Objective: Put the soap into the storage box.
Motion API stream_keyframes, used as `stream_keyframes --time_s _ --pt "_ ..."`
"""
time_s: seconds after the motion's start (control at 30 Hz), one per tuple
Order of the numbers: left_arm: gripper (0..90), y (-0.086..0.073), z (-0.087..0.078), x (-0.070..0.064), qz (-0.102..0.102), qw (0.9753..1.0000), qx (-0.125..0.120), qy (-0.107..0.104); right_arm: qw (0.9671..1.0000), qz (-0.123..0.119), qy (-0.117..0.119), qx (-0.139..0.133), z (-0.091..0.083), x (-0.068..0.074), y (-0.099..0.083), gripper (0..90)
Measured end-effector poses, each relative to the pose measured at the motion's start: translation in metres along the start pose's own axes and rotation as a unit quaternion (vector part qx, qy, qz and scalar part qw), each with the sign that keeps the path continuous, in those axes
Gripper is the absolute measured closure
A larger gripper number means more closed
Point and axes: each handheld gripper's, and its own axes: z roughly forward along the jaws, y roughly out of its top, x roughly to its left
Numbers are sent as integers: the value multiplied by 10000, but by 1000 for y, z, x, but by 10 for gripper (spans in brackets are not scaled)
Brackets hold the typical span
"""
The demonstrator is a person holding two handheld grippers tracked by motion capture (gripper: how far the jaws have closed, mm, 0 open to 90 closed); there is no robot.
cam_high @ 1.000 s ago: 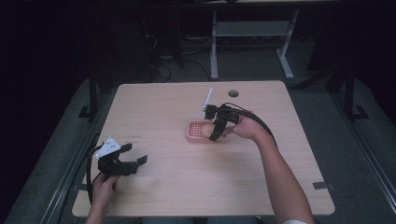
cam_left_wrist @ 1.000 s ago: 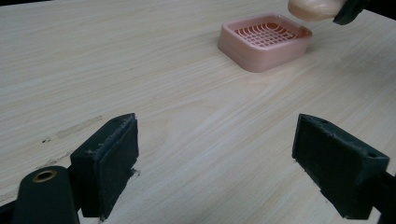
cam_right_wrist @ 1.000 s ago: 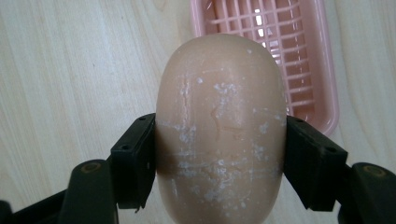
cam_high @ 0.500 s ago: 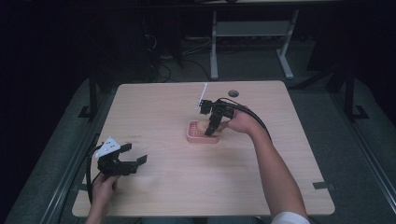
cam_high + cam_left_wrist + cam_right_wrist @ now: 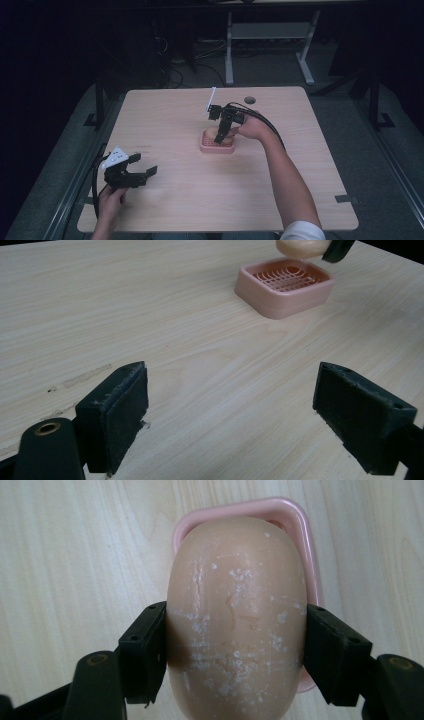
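Dim surroundings are framing a pale wooden bench [image 5: 175, 115] on which a person is working with two hand-held tools. At the centre of the scene, a beige soap bar [image 5: 235, 615], its surface flecked with white scuffs, is being gripped across its width by the right gripper [image 5: 235, 652], whose two black jaws are pressing against the bar's opposite sides. The bar is hanging directly above a pink soap dish [image 5: 300, 535]; in the left gripper view a gap is showing between the soap's underside and the dish's ridged pink floor. In the high view, the dish is sitting near the middle of the bench, with the right gripper [image 5: 223, 131] pointing down into it from the person's right hand [image 5: 252, 127]. A black cable [image 5: 265, 120] is trailing from that tool back along the forearm. Well apart from the dish, near the bench's front left corner, the left gripper [image 5: 145, 172] is being held low over the wood in the left hand [image 5: 111, 197], its jaws spread wide with nothing between them. A small dark round hole [image 5: 249, 100] is showing in the benchtop near the far edge, beyond the dish.
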Motion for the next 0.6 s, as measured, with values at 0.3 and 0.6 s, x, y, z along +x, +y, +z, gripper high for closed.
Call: stream_keyframes --time_s 0.3,0.6 --pt "143 0 0 0 13 10000 22 -11 9998 61 81 147 17 -7 3 318" --pt "143 0 0 1 -8 10000 -11 -13 9996 89 59 259 24 -10 2 318"
